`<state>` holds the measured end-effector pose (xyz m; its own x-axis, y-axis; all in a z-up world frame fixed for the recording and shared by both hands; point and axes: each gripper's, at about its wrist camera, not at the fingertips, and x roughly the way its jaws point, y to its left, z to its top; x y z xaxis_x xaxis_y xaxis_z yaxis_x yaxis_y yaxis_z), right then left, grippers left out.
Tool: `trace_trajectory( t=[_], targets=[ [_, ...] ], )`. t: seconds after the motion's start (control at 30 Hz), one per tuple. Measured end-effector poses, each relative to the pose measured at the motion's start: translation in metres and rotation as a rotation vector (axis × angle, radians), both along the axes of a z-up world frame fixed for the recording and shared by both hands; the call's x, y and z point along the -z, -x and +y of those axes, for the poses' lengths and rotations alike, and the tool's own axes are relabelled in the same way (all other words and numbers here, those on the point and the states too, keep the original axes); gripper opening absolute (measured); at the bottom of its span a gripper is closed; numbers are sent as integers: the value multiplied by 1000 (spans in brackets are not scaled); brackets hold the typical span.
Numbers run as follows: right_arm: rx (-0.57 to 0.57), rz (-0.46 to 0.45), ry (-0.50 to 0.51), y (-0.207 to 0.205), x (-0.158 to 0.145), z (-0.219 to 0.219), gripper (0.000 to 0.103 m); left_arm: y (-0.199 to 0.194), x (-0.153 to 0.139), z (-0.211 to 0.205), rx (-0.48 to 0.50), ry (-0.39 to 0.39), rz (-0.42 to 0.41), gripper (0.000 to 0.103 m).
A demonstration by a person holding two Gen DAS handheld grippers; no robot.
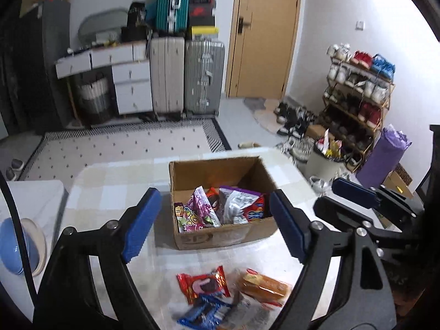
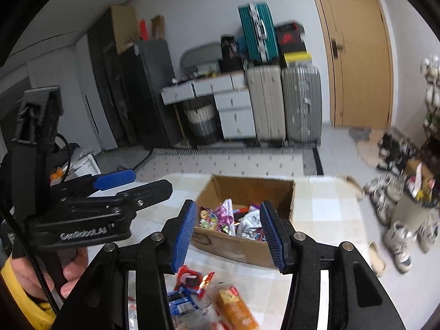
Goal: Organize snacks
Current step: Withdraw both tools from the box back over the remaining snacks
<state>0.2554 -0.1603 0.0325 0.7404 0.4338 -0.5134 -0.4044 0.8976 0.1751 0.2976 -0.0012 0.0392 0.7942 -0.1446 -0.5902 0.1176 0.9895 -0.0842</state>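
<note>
An open cardboard box [image 1: 220,236] [image 2: 242,244] stands on the table and holds several snack packs, among them a pink candy bag [image 1: 196,214]. Loose snacks lie in front of it: a red cookie pack [image 1: 203,284] [image 2: 192,277], a blue cookie pack [image 1: 203,313] [image 2: 181,302] and an orange cake pack [image 1: 264,286] [image 2: 236,310]. My left gripper [image 1: 214,225] is open and empty, above the table in front of the box. My right gripper [image 2: 228,236] is open and empty, near the box's front. Each gripper shows in the other's view, the right one [image 1: 349,195] and the left one [image 2: 129,181].
The table has a pale checked cloth [image 1: 115,187]. A blue bowl on a plate [image 1: 16,247] sits at the left. Beyond the table are suitcases [image 1: 187,77], a drawer unit [image 1: 132,85], a door, a shoe rack [image 1: 357,96], a bin [image 1: 324,162] and shoes on the floor.
</note>
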Motion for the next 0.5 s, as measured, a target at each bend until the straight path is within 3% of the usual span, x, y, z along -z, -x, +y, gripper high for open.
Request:
trace_trajectory(
  t=[0.13,0.27,0.5],
  targets=[
    [-1,-64,-30,56,-24,-7,63,57,-27,-1,-34,-14,-45,86],
    [1,-130,-52,111,-40,-14,67,114,-46,-4,-42,4,-93,103],
    [24,-228,-41,187,-54,-19,82,205,-66,-5,-44,29,-154,102]
  ],
)
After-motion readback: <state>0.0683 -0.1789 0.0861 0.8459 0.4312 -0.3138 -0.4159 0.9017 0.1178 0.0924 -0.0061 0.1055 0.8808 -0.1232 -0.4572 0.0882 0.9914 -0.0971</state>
